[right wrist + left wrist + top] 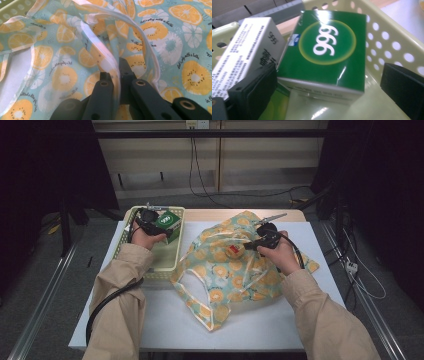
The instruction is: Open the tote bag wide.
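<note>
1. The left gripper (322,82) has its fingers (254,92) spread wide inside the basket (387,45); the green box (324,52) sits between them, not pressed by either; I cannot tell whether the near finger touches it.
2. The green box stands tilted, its printed face up towards the camera; its long axis runs away from the fingers towards the far basket wall.
3. A white box (244,55) lies just beside the green one, on the side of the nearer finger, leaning on the basket rim.
4. The right gripper (117,75) has its fingers (102,95) pinched shut on a fold of the fruit-print bag (175,37); the bag spreads flat on the tabletop (165,320) around and beyond them.
</note>
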Tool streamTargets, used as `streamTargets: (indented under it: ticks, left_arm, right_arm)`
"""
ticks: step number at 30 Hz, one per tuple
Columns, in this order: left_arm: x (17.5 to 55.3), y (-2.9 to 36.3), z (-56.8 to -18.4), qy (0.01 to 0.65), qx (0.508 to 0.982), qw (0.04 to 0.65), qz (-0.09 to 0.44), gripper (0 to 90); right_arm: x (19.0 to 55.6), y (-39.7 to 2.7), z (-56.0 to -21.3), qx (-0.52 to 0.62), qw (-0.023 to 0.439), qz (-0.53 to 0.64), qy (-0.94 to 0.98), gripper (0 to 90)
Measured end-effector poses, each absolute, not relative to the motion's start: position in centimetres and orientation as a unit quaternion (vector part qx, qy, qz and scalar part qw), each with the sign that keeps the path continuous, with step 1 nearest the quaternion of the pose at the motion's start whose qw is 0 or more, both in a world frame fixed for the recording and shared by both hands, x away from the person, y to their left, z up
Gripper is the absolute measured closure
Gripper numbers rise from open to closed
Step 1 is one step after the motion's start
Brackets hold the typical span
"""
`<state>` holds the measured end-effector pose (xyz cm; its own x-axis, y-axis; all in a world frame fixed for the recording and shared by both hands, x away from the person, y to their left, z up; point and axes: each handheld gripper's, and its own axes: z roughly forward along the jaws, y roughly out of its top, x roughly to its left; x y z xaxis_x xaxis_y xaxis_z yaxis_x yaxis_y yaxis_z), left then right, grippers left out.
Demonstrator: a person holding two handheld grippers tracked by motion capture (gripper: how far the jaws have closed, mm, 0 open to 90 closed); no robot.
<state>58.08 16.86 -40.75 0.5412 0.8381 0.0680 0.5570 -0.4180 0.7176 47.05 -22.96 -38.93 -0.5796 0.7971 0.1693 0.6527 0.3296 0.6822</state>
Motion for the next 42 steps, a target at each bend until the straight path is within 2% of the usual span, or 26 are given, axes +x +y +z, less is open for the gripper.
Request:
streamTargets:
  ticks: [16,31,33,35,38,42]
  left_arm:
    - [57.0,16.8,-40.6,0.421,0.816,0.343,0.195,4.0]
    - [56.4,17.8,-39.9,0.416,0.822,0.341,0.188,18.7]
    - [56.3,18.1,-39.9,0.406,0.830,0.336,0.181,27.0]
    - [56.1,18.4,-40.0,0.413,0.828,0.337,0.178,27.8]
    - [56.0,18.8,-40.1,0.416,0.828,0.332,0.174,36.3]
    - [55.9,19.1,-40.3,0.422,0.832,0.321,0.162,59.2]
  right_arm:
    - [47.1,-23.0,-39.0,0.445,0.098,0.370,0.810,89.9]
    - [47.0,-22.7,-38.9,0.445,0.099,0.369,0.810,89.9]
    - [47.0,-22.8,-38.9,0.445,0.100,0.370,0.809,89.9]
    - [47.0,-22.8,-39.0,0.445,0.100,0.370,0.809,89.9]
    - [47.1,-22.8,-39.1,0.445,0.101,0.369,0.809,89.9]
    - [47.0,-22.6,-39.0,0.444,0.101,0.368,0.811,89.9]
